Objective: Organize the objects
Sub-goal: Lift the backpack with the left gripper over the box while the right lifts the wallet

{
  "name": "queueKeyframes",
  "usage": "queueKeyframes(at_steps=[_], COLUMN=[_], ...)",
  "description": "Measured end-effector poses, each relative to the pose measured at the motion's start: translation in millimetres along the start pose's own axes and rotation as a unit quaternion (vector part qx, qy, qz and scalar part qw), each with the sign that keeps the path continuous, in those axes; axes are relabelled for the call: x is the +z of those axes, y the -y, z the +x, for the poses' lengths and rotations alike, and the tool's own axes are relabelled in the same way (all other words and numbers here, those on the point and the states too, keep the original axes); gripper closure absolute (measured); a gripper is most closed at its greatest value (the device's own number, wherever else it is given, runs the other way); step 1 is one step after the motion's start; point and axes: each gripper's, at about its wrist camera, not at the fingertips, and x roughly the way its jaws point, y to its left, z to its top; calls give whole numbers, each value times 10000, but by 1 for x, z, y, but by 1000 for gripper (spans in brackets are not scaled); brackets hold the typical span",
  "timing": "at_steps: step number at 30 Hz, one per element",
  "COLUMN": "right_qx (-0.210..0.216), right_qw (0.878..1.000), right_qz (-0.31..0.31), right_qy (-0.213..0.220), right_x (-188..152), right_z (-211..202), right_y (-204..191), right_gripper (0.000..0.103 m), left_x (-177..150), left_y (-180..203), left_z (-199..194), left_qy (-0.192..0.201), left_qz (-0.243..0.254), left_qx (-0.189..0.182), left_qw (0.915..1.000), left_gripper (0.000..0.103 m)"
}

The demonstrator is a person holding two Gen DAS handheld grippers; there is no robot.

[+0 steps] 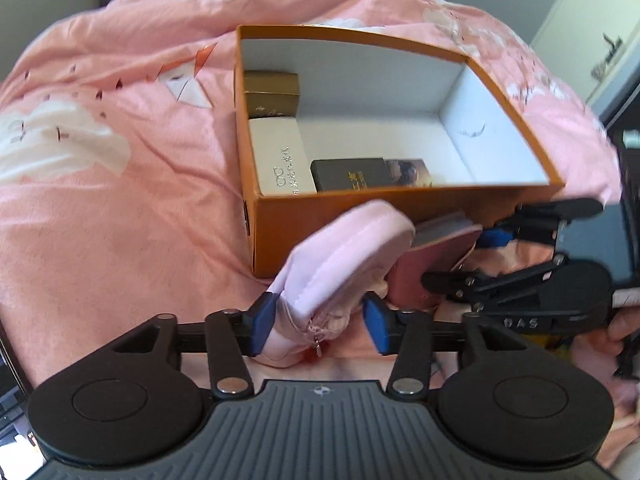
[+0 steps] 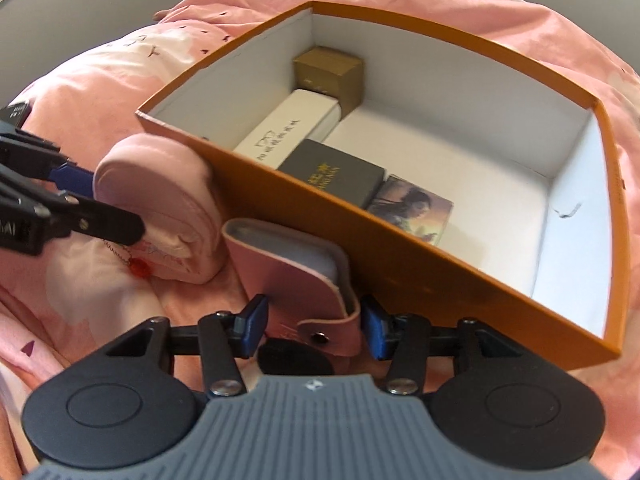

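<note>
Rumpled pink bedding [image 1: 120, 208] printed with white clouds is what everything rests on, soft and uneven under the load.

My left gripper [image 1: 318, 322] straddles the pale pink zipped fabric pouch [image 1: 352, 248], which lies on the quilt against the near wall of the orange cardboard box [image 1: 360, 216]. One blue pad [image 1: 262, 320] touches the cloth; the other stands clear, so I have no hold on it. My right gripper [image 2: 310, 330] brackets the dusty-pink snap-flap card wallet [image 2: 288, 268], also leaning at that wall just beside the pouch; whether the pads press or only flank it I cannot tell.

Inside the box, along the left side, sit a gold carton [image 2: 330, 74], a long white case [image 2: 292, 128], a dark grey booklet box [image 2: 332, 172] and a picture card [image 2: 412, 208]; the right half is bare.

Risks, as I judge them: the pouch is squashy and could slump out of a shallow pinch, its red zipper charm [image 2: 138, 268] snagging. Both items crowd the wall, so a lift may catch the rim and drag the light box across the quilt. My two tools are close and could knock together.
</note>
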Motion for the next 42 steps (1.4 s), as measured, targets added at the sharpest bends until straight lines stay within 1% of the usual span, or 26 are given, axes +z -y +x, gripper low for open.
queueKeyframes(at_steps=[1,3,5,6,7,8,10,14,16,19,21,24,26,31,33,35,38,40,42], right_qx=[-33,-108,-78,-51,-70,-95,-148,-288,-344,-319,-284,-155,-32,186,284,375,292,343,437], right_qw=[10000,9997,9995,9995,9994,9994,9992,9981,9973,9964,9957,9942,9933,9885,9859,9833,9814,9787,9747], right_qz=[-74,-216,-248,-246,-240,-236,-246,-289,-282,-185,-98,127,320,800,975,1128,1222,1379,1554], right_qy=[35,79,174,206,227,231,262,472,588,766,877,1057,1110,1267,1330,1375,1454,1482,1548], right_x=[0,-1,-2,-3,-3,-3,-3,-3,-2,1,4,8,12,21,25,29,36,40,47], right_z=[1,-1,-6,-10,-12,-14,-20,-39,-50,-68,-80,-100,-110,-130,-135,-139,-141,-141,-142], right_y=[-3,-7,-9,-9,-10,-11,-13,-17,-19,-19,-18,-12,-7,11,19,25,32,40,50], right_gripper=[52,63,70,70,70,71,71,71,71,71,72,72,72,74,82,84,85,86,86], left_x=[-2,-6,-7,-8,-9,-9,-10,-11,-10,-5,-1,9,16,32,39,47,60,73,87], left_y=[4,11,14,15,15,14,11,8,11,17,19,14,10,6,7,5,2,-3,-11], left_z=[2,6,7,6,6,4,0,-11,-18,-31,-39,-49,-53,-61,-63,-64,-64,-62,-56], left_qy=[-14,-22,27,66,102,138,217,404,510,676,765,708,662,718,677,650,632,584,494], left_qz=[109,291,394,414,409,381,286,126,137,185,112,-158,-359,-539,-572,-584,-545,-530,-620], left_qx=[123,343,486,548,595,584,542,502,427,424,332,-94,-368,-569,-707,-820,-814,-805,-833], left_qw=[9999,9990,9980,9976,9973,9975,9979,9978,9977,9966,9965,9973,9965,9943,9936,9928,9932,9936,9934], left_gripper=[44,44,47,56,60,61,70,73,74,75,75,75,75,75,75,75,75,75,75])
